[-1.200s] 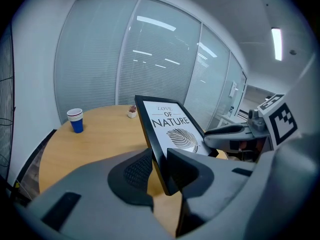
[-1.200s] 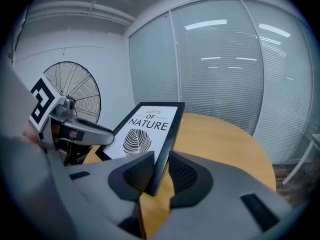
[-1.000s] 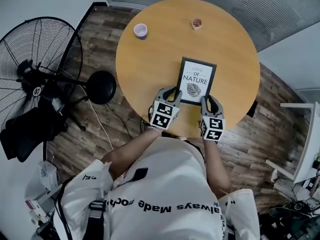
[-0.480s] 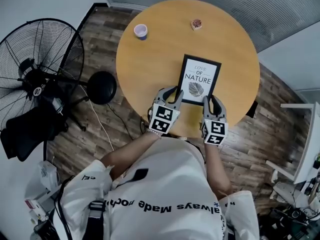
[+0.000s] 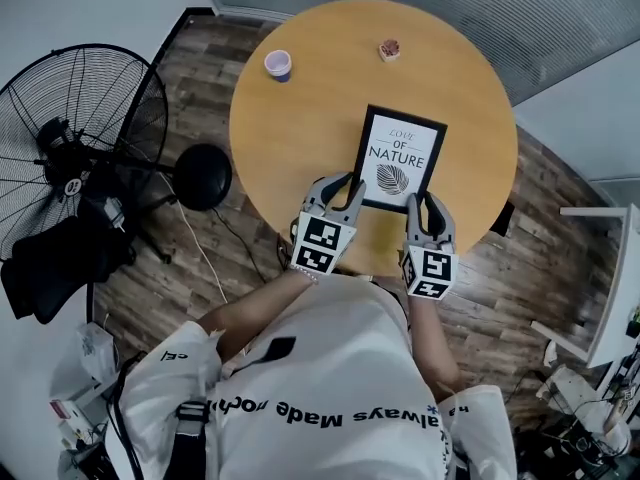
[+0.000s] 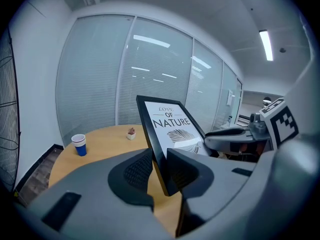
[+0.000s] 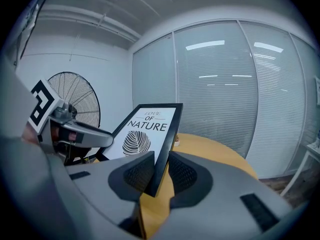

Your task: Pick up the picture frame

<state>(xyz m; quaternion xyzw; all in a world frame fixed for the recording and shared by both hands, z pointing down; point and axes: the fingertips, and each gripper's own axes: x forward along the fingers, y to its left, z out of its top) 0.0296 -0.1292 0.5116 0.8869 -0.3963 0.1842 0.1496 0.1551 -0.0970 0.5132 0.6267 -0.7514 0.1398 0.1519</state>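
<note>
Left tongs [image 6: 159,169] closed on the near edge of the black picture frame [image 6: 172,126], pads on both faces. Frame tilted, its near corner clear of the wooden surface [image 6: 105,146]. Print reads "LOVE OF NATURE" above a leaf. Right tongs [image 6: 225,136] at the frame's far side. Blue cup [image 6: 79,145] and small potted plant [image 6: 131,133] stand apart on the surface behind.

A round wooden table [image 5: 320,98] stands on dark plank flooring [image 5: 150,298], close to a glass partition [image 5: 560,18] shuttered with pale blinds. To one side is a large black pedestal fan [image 5: 80,128] — its round base [image 5: 203,175] just beside the table's edge. A white wall [image 5: 80,3] lies behind it; strip lights [image 6: 266,45] glow along the ceiling.
</note>
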